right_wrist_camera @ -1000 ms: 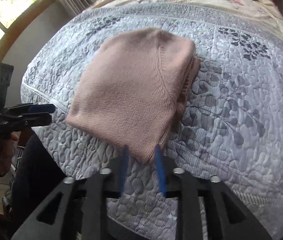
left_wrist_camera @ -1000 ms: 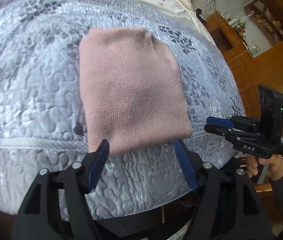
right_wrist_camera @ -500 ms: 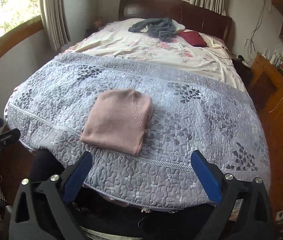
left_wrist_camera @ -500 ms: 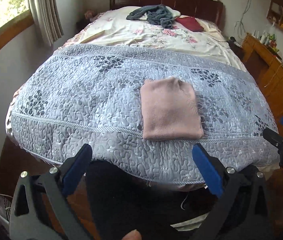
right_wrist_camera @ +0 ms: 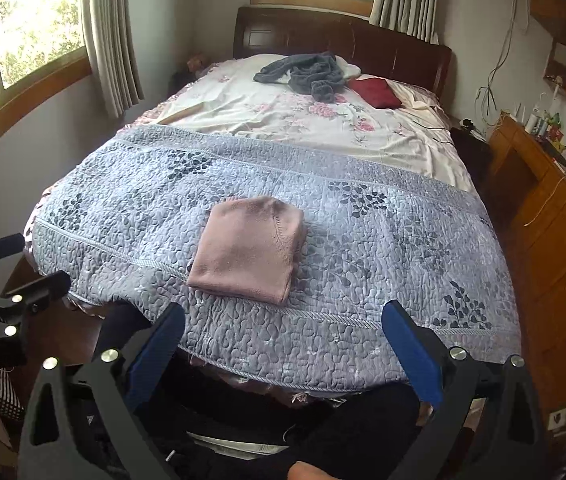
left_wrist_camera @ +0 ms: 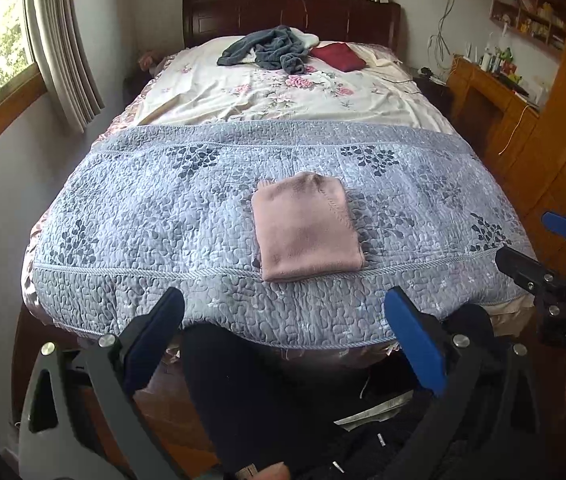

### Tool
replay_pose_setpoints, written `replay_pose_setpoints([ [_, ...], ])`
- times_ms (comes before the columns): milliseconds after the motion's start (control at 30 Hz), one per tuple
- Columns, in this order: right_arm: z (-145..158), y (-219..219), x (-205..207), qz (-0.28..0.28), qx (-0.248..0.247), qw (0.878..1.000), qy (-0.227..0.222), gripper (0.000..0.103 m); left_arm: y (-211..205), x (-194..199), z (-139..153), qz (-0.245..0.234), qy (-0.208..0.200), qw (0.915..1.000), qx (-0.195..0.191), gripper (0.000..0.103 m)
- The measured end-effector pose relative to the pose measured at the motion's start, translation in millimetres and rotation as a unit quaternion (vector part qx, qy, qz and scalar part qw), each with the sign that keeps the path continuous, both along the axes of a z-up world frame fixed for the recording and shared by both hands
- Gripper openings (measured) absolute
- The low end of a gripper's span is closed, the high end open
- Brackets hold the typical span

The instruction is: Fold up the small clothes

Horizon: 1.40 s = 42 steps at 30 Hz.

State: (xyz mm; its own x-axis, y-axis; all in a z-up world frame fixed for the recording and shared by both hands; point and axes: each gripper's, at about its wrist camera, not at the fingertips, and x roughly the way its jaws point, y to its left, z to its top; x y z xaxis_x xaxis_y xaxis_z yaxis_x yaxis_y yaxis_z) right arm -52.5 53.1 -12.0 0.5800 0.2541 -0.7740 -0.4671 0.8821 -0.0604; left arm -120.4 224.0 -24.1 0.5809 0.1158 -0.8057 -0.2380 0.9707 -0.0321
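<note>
Both grippers are hanging short of the bed's foot, jaws spread wide and gripping nothing: the left gripper [left_wrist_camera: 283, 344] and the right gripper [right_wrist_camera: 283, 344]. One folded pink garment [left_wrist_camera: 307, 228] is lying flat on the grey quilt [left_wrist_camera: 143, 216] (near its front edge), apart from both.

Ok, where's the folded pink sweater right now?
The folded pink sweater lies on the grey quilted bedspread near the foot of the bed, centred in both wrist views, beyond both open grippers.
</note>
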Motion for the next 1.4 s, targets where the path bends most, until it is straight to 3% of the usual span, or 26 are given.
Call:
replay_pose_setpoints([
  [733,0,5,4,0.001,0.001,1.000,-0.002,0.099,6,10,-10,0.012,0.019,0.9998,0.003,0.099],
  [1400,-4,12,10,0.022,0.009,1.000,0.007,0.099,8,15,0,0.019,0.008,0.9997,0.014,0.099],
])
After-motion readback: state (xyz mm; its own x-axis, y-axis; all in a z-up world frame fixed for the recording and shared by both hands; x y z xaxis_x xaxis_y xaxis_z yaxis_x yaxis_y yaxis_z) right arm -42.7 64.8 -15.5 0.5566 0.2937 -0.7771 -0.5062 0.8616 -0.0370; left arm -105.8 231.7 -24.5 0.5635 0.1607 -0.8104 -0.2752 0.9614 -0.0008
